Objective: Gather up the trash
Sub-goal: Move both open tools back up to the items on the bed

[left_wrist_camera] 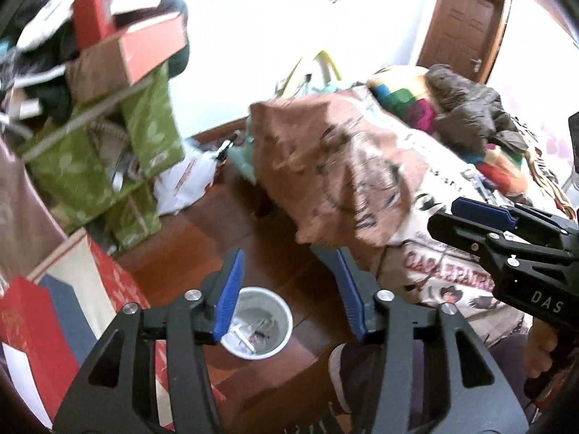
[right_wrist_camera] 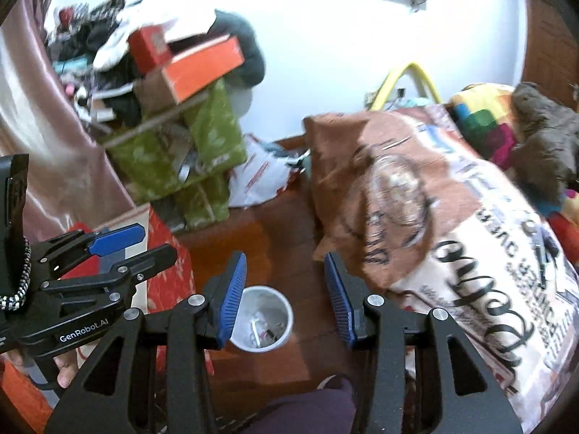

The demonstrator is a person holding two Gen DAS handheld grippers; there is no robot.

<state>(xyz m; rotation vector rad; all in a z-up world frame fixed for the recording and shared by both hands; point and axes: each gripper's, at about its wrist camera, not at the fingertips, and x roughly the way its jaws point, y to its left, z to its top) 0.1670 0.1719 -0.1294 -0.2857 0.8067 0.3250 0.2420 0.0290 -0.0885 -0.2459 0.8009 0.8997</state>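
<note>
A small white waste bin [left_wrist_camera: 269, 298] stands on the wooden floor, with bits of paper and wrapper trash [left_wrist_camera: 253, 329] inside it. My left gripper [left_wrist_camera: 286, 253] hangs high above it, open, with nothing between its blue pads. In the right wrist view the same bin [right_wrist_camera: 267, 296] lies far below my right gripper [right_wrist_camera: 285, 258], which is also open and empty. Each gripper appears in the other's view: the right gripper [left_wrist_camera: 443, 215] at the right edge, the left gripper [right_wrist_camera: 157, 241] at the left, held by a hand [right_wrist_camera: 67, 365].
A bed with a brown printed quilt [left_wrist_camera: 398, 181] fills the right side. Stacked green boxes [left_wrist_camera: 108, 152] topped by red boxes [left_wrist_camera: 152, 47] crowd the left. A red gift bag [left_wrist_camera: 54, 307] and white plastic bag [left_wrist_camera: 188, 181] flank the floor strip. The person's leg [right_wrist_camera: 307, 408] is below.
</note>
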